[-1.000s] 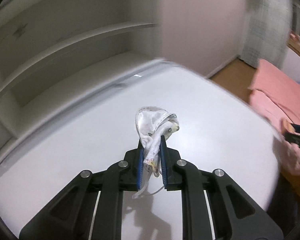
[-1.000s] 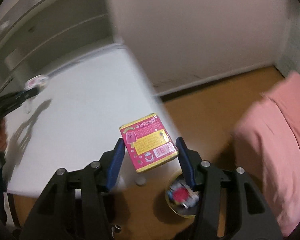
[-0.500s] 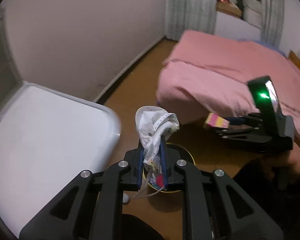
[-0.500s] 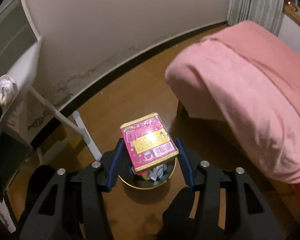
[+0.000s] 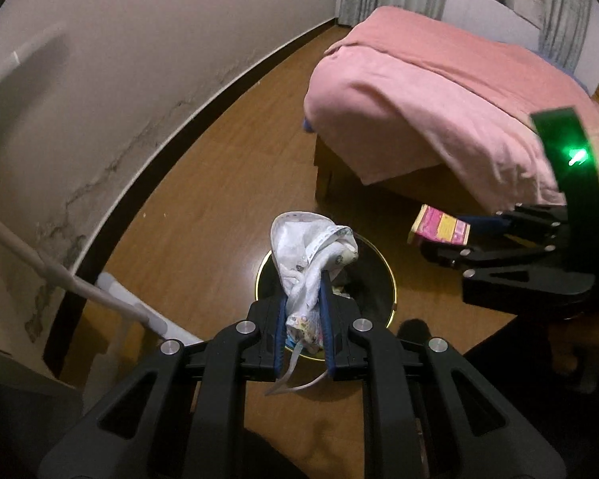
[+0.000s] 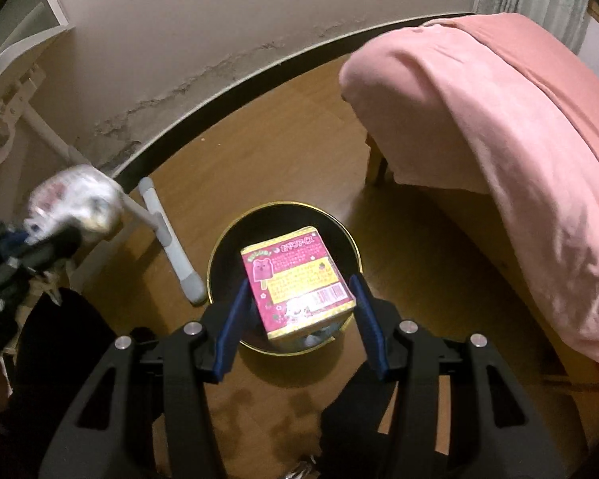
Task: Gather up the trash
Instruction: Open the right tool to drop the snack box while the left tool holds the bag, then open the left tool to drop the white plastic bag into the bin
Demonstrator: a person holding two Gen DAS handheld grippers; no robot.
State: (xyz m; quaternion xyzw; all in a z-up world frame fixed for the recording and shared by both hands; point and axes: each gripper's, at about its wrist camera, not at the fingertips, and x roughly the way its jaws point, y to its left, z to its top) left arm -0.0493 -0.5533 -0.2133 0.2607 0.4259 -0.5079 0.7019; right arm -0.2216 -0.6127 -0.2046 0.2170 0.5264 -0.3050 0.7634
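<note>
My left gripper [image 5: 303, 307] is shut on a crumpled white face mask [image 5: 311, 255], held above a round black trash bin with a gold rim [image 5: 379, 263] on the wood floor. My right gripper [image 6: 299, 299] holds a pink and yellow snack box [image 6: 295, 279] between its blue pads, right over the same bin [image 6: 227, 247]. In the left wrist view the right gripper [image 5: 467, 235] with the box [image 5: 439, 229] is at the right. In the right wrist view the mask [image 6: 76, 199] shows blurred at the left.
A bed with a pink cover [image 5: 439, 92] stands to the right of the bin, also in the right wrist view [image 6: 519, 139]. A white table leg and foot [image 6: 171, 247] lie left of the bin. A wall with a dark baseboard [image 5: 171, 135] runs behind.
Both grippers swung off the white table and down over the floor. The bin now lies under both of them, closer than half a second ago. Both grips are unchanged.
</note>
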